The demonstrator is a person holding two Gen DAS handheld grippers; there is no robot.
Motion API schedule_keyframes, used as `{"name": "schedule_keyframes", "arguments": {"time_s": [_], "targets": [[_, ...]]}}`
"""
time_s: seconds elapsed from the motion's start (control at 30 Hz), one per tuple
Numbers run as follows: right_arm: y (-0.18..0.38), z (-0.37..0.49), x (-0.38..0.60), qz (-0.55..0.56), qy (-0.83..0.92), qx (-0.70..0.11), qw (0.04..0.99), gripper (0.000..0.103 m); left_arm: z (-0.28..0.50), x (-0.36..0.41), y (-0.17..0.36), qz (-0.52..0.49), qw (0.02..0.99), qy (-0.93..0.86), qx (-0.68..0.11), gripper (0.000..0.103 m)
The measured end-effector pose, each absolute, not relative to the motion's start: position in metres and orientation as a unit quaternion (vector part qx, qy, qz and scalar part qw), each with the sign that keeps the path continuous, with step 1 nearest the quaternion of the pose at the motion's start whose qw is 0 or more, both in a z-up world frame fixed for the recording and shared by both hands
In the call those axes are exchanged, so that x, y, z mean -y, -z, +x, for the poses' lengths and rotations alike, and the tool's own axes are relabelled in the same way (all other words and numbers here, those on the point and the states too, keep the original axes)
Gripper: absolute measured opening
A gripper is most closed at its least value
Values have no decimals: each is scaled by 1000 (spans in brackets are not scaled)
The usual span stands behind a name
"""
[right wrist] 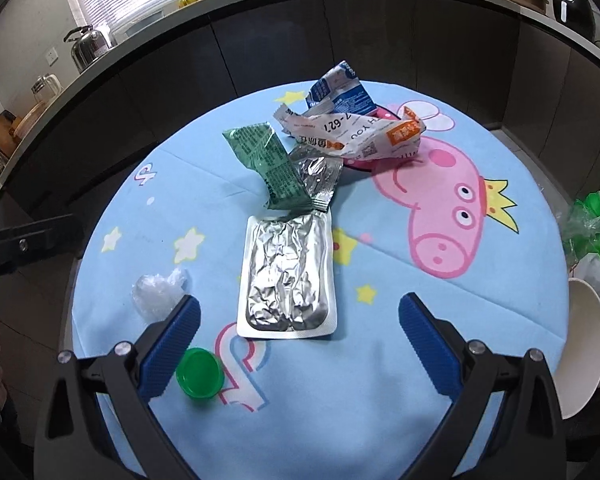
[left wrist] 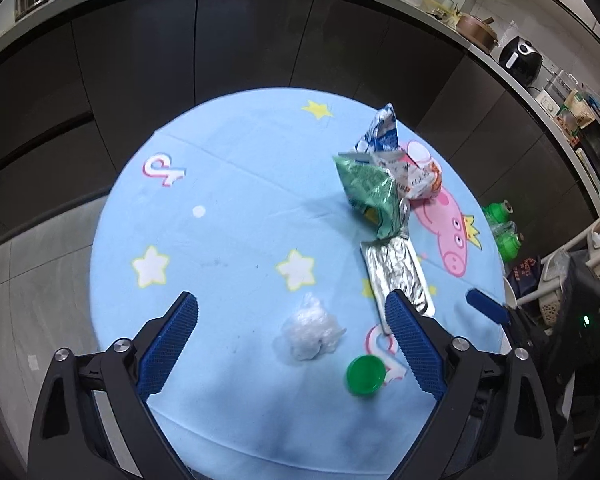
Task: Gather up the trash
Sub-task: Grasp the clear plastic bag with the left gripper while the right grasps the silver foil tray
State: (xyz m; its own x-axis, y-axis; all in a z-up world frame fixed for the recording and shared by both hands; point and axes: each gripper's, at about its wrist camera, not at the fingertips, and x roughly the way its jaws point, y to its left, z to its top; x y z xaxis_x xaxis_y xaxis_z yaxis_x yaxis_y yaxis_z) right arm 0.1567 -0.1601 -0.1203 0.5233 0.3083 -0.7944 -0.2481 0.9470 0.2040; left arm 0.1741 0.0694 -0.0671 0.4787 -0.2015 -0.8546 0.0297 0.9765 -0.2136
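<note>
Covering round table (right wrist: 500, 304), cartoon-pig cloth below dark cabinets (right wrist: 260, 40), both grippers (left wrist: 292, 308) (right wrist: 300, 312) spread

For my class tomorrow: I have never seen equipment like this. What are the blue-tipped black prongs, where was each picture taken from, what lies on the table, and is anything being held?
The prongs are the two fingers of hand-held grippers; a person carries one in each hand, with no robot arm. Each picture comes from a camera on one gripper, looking forward between its fingers: one from the left gripper, one from the right gripper.

Both are open and hold nothing.

On the round table, under a blue cartoon cloth, lies the trash: a silver foil pouch, a green wrapper, a white and orange wrapper, a blue and white wrapper, a crumpled clear plastic wad and a green cap. Nothing has been picked up yet.
</note>
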Motion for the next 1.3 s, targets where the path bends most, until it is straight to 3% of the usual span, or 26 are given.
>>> {"name": "schedule_keyframes", "arguments": {"time_s": [0.23,0.4,0.47,0.6,0.77,1.03,1.1,1.17,1.3], "targets": [[139,167,141,5,-149,-477,866,85,168,-64,97,-86,826,113,-546,66],[144,169,130,-19,-150,-476,866,81,169,-59,109,-92,814,127,-559,65],[146,170,126,-31,-145,-477,866,73,170,-58,115,-94,811,128,-564,65],[149,168,123,-51,-140,-471,869,66,176,-55,125,-99,803,130,-573,65],[148,161,129,-43,-147,-470,869,65,185,-54,135,-108,796,123,-582,55],[147,152,138,-24,-149,-468,871,65,193,-53,139,-111,792,115,-590,50],[146,151,140,-21,-150,-466,872,65,195,-53,139,-109,793,109,-589,42],[144,149,142,-16,-152,-463,873,65,196,-54,141,-111,790,107,-594,13],[140,142,146,-9,-157,-456,876,65,194,-56,139,-112,792,99,-592,10]]}}
